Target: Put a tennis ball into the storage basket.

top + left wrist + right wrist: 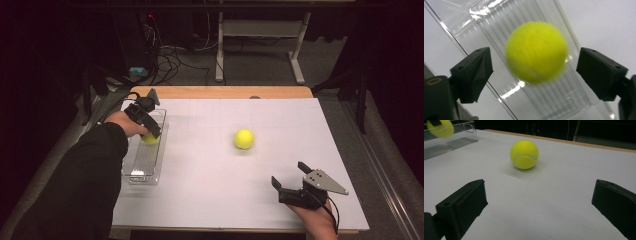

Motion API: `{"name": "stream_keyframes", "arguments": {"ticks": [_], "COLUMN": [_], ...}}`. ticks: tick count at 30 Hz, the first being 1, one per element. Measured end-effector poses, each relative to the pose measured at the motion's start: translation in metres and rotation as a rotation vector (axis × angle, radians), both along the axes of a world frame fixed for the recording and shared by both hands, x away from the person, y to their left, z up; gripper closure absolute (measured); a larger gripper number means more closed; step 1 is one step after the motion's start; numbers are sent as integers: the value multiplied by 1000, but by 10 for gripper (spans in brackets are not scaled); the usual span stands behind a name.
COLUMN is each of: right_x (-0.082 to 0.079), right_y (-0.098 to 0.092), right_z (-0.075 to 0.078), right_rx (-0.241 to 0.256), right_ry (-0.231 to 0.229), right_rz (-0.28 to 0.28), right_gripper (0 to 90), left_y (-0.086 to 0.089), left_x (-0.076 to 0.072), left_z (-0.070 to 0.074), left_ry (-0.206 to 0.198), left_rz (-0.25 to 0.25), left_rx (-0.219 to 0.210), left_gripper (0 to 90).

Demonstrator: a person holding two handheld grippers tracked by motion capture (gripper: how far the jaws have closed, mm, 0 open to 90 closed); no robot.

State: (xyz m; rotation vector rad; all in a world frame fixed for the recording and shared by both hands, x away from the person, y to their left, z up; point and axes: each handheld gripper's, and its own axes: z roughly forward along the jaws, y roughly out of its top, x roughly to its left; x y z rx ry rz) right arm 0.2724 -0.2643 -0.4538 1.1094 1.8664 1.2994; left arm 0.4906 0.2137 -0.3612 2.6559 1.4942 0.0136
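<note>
White paper covers the wooden surface, and behind it the dark room shows cables on the floor and the legs of a pale metal table frame.

At the left side, a clear ribbed plastic tray lies along the edge of the white sheet. The left tool hangs over the far half of this tray, held by a hand in a black sleeve. Its two black jaws stand apart. Between them, in the left gripper view, a fuzzy yellow tennis ball appears blurred above the ribbed floor of the tray, with a gap on each side, so neither jaw touches it. Whether this ball rests on the tray floor, I cannot tell.

Near the middle of the surface, a second yellow tennis ball with a white seam lies on the paper, well apart from the tray.

At the right, near the front edge, the right tool rests low over the paper with its jaws wide apart and nothing between them. In the right gripper view the second ball lies ahead of these jaws, a little to their left, and the tray shows far at the upper left.
</note>
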Motion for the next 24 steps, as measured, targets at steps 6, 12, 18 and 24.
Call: {"name": "stream_keyframes", "arguments": {"ticks": [6, 12, 18, 24], "right_x": [0, 0, 0, 0], "right_y": [0, 0, 0, 0], "right_z": [0, 0, 0, 0], "right_rx": [0, -3, -4, -6], "right_ry": [-2, -4, -2, -3], "right_rz": [2, 1, 1, 2], "right_gripper": [0, 0, 0, 0], "left_y": [2, 2, 1, -1], "left_x": [-3, -6, -9, -14], "left_z": [4, 6, 8, 8], "left_ry": [19, 21, 18, 16], "left_rz": [3, 2, -5, -19], "left_rx": [-1, 12, 15, 14], "left_gripper": [26, 8, 6, 4]}}
